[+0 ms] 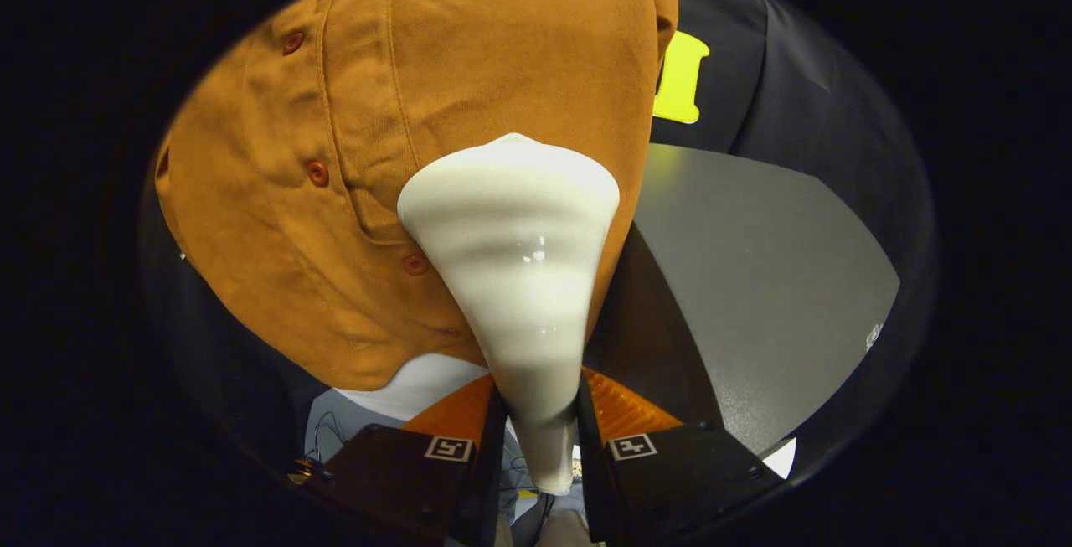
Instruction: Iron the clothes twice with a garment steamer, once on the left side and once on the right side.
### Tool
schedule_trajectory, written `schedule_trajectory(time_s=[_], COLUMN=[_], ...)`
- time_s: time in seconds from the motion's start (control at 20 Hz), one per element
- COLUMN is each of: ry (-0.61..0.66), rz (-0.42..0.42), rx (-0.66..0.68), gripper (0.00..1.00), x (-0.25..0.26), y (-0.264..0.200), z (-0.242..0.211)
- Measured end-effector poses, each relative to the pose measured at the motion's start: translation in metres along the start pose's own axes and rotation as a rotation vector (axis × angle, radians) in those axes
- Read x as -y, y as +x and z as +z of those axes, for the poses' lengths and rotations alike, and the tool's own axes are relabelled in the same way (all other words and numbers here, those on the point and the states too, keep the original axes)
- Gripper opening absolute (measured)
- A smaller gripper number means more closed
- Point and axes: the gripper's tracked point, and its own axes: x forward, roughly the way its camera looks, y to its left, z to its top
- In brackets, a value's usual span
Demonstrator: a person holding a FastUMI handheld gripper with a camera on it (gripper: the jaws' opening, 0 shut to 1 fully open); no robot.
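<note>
Nearest, the gripper (540,438) has its two fingers closed in on the narrow handle of the garment steamer (515,279), one finger pressing each side, so the jaws are clamped on it. The steamer is a smooth, glossy cream-white body, slim where the fingers hold it and flaring out into a broad rounded head farther away. Its long axis runs straight ahead along the fingers, and the wide head points away from them toward the shirt (402,111). The head seems to rest against the cloth, though the contact itself is hidden behind the head. The shirt is a rust-orange button-front garment with a stitched placket and small matching buttons to the left of the steamer. Farther right, beyond the shirt, a grey tabletop (754,279) shows.
</note>
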Motion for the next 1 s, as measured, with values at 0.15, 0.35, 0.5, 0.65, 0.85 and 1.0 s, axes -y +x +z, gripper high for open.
schedule_trajectory(time_s=[0.15,0.35,0.5,0.65,0.85,1.0], ry=[0.009,0.058,0.066,0.061,0.026,-0.007], rz=[-0.014,-0.05,-0.068,-0.052,0.026,0.097], rx=[0.042,0.209,0.365,0.49,0.598,0.642], gripper=[0.44,0.44,0.44,0.44,0.43,0.44], x=[0.005,0.01,0.004,-0.016,-0.059,-0.094], y=[-0.015,-0.057,-0.107,-0.149,-0.191,-0.205], z=[0.01,0.054,0.087,0.114,0.131,0.136])
